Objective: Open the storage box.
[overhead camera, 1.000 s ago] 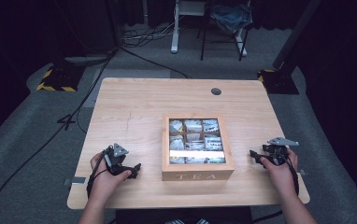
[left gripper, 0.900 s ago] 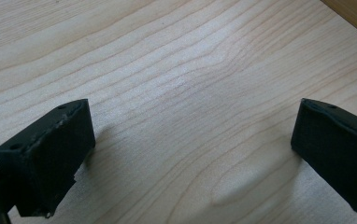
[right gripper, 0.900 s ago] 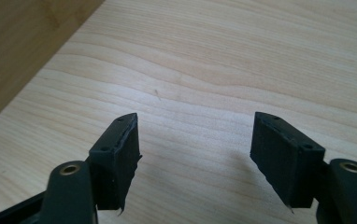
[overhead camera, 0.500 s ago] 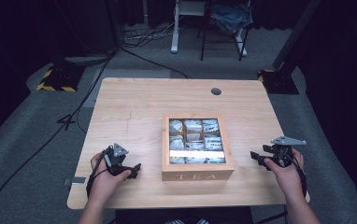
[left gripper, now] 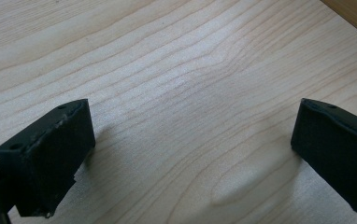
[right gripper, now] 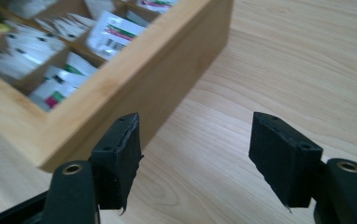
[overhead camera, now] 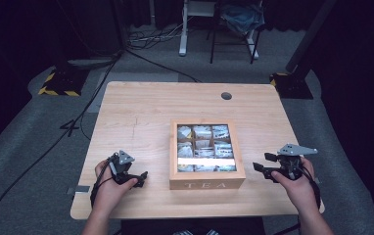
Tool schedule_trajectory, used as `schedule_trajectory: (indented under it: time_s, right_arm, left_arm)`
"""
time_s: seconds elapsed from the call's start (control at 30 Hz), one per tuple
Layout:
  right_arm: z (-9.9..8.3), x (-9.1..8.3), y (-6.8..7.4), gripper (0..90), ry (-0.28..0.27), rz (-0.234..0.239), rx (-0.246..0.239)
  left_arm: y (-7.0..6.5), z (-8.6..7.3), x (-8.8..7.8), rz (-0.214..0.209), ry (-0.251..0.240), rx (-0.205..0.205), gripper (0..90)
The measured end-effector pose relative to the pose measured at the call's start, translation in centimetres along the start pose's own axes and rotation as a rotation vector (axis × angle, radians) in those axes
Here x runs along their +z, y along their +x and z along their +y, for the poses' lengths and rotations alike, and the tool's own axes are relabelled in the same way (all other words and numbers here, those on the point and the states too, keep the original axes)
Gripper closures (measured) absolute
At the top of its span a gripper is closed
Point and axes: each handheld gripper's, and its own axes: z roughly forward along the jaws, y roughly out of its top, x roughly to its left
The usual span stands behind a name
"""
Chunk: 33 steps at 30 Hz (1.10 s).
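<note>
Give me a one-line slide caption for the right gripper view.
Open right tool poised over the wooden table, beside the corner of a tea box holding packets.

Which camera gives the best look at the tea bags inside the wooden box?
The right gripper view: the tea bags sit close, their printed packets readable in open compartments of the tea box. The high view shows them whole but small, with glare. The left gripper view looks at bare table.

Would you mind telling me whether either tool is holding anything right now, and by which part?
Nothing is held. The left tool stands open over bare table, and the right tool stands open beside the square wooden tea box, not touching it.
</note>
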Motion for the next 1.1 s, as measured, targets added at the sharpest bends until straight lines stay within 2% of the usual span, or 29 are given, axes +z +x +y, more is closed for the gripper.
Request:
schedule_trajectory:
  time_s: [0.03, 0.07, 0.13, 0.17, 0.23, 0.4, 0.53, 0.77, 0.87, 1.07, 1.1]
  right_arm:
    - [0.0, 0.0, 0.0, 34.2, 0.0, 0.0, 0.0]
    - [0.3, -0.3, 0.8, 32.9, -0.011, 0.03, -0.007]
    - [0.4, -0.3, 1.0, 32.6, -0.016, 0.042, -0.017]
    - [0.6, -0.4, 1.7, 31.1, -0.02, 0.074, -0.024]
    - [0.7, -0.4, 2.0, 30.0, -0.022, 0.086, -0.031]
    - [1.0, 0.2, 3.8, 26.9, -0.021, 0.149, -0.065]
    - [0.7, 1.2, 4.3, 26.3, -0.008, 0.166, -0.077]
    - [0.2, 2.5, 4.4, 25.4, 0.026, 0.209, -0.066]
    - [0.1, 2.8, 4.9, 22.6, 0.044, 0.198, -0.097]
    - [0.1, 2.9, 5.1, 21.6, 0.062, 0.194, -0.118]
    - [0.0, 3.0, 5.2, 22.8, 0.082, 0.185, -0.135]
  left_arm:
    - [0.0, 0.0, 0.0, -0.001, 0.0, 0.0, 0.2]
    - [0.0, 0.0, 0.0, 0.0, 0.0, 0.0, 0.3]
    - [0.0, 0.0, 0.0, 0.0, 0.0, 0.0, 0.3]
    - [0.0, 0.0, 0.0, 0.0, -0.001, -0.001, 0.3]
    - [0.0, 0.0, 0.0, 0.0, 0.0, -0.001, 0.3]
    - [0.0, 0.0, 0.0, 0.0, 0.0, 0.0, 0.3]
    - [0.0, 0.0, 0.0, -0.001, -0.001, -0.001, 0.3]
    - [0.0, 0.0, 0.0, -0.001, 0.0, -0.001, 0.3]
    - [0.0, 0.0, 0.0, -0.001, 0.0, 0.0, 0.2]
    - [0.0, 0.0, 0.0, 0.0, 0.0, -0.001, 0.3]
    - [0.0, 0.0, 0.0, 0.0, 0.0, 0.0, 0.3]
